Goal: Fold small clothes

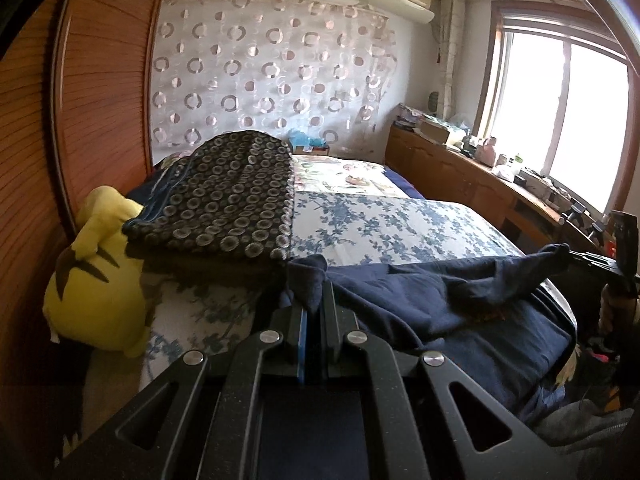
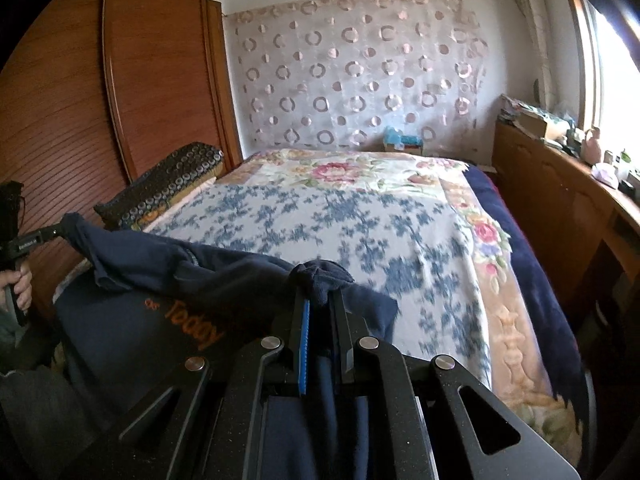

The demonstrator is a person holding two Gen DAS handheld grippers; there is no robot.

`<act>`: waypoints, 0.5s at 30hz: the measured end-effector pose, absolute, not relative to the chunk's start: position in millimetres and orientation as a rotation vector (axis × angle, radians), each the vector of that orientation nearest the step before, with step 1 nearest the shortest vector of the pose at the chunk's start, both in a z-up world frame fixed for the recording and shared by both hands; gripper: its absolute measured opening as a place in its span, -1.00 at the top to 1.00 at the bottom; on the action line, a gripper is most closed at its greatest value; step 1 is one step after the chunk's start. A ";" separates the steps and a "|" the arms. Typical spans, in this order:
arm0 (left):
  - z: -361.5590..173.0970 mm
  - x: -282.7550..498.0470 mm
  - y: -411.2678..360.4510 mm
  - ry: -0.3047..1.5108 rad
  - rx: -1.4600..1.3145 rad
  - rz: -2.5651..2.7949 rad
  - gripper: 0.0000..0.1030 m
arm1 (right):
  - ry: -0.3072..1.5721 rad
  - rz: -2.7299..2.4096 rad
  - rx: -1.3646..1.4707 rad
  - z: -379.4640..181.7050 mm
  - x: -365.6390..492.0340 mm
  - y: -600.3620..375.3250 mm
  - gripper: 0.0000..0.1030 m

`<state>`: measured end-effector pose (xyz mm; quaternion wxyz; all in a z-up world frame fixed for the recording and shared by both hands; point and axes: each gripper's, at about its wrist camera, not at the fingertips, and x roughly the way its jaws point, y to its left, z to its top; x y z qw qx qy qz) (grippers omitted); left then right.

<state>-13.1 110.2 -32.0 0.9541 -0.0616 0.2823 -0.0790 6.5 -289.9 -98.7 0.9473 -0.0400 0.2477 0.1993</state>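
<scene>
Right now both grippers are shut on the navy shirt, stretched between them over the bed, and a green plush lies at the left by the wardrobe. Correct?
Nearly. The plush is yellow, not green, as the left wrist view shows. The rest holds: the left gripper and right gripper are each shut on the navy shirt, held between them over the bed, and the plush lies by the wardrobe.

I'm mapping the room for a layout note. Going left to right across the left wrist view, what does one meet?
Wooden wardrobe → yellow plush toy → dark circle-patterned blanket → left gripper pinching the navy garment → right gripper → window.
</scene>
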 end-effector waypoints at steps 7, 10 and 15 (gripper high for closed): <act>-38.9 -28.2 112.6 0.629 -0.102 -0.149 0.90 | 0.546 0.403 -0.115 -83.1 -11.1 -294.5 0.84; -46.7 -25.0 112.8 0.655 -0.092 -0.125 0.71 | 0.561 0.404 -0.116 -83.2 -12.6 -296.2 0.83; -44.2 -23.1 122.5 0.630 -0.103 -0.118 0.06 | 0.586 0.354 -0.153 -86.4 -6.1 -293.4 0.59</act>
